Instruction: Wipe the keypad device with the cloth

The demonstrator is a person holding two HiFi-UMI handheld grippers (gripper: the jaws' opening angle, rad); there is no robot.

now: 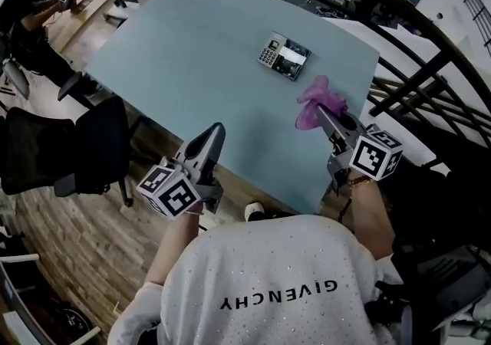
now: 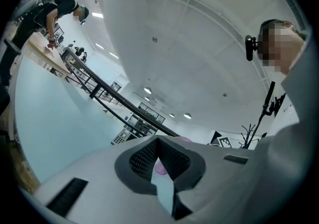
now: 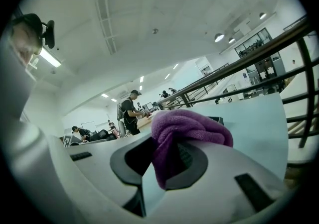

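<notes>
In the head view the keypad device (image 1: 284,55) lies flat on the pale blue table (image 1: 192,52), in the upper centre of the frame, with its keys toward the left and a dark screen toward the right. The right gripper (image 1: 324,115) reaches in from the lower right, its jaws clenched on a purple cloth (image 1: 318,96) that bunches up over their tips. The cloth sits just right of and below the device, apart from it. The right gripper view shows the same cloth (image 3: 187,126) pinched between the dark pads and spilling over the top. The left gripper (image 1: 216,132) hovers over the table's near edge at lower centre, its jaws pressed together with nothing between them. A black office chair (image 1: 61,152) stands at the left of the frame.
</notes>
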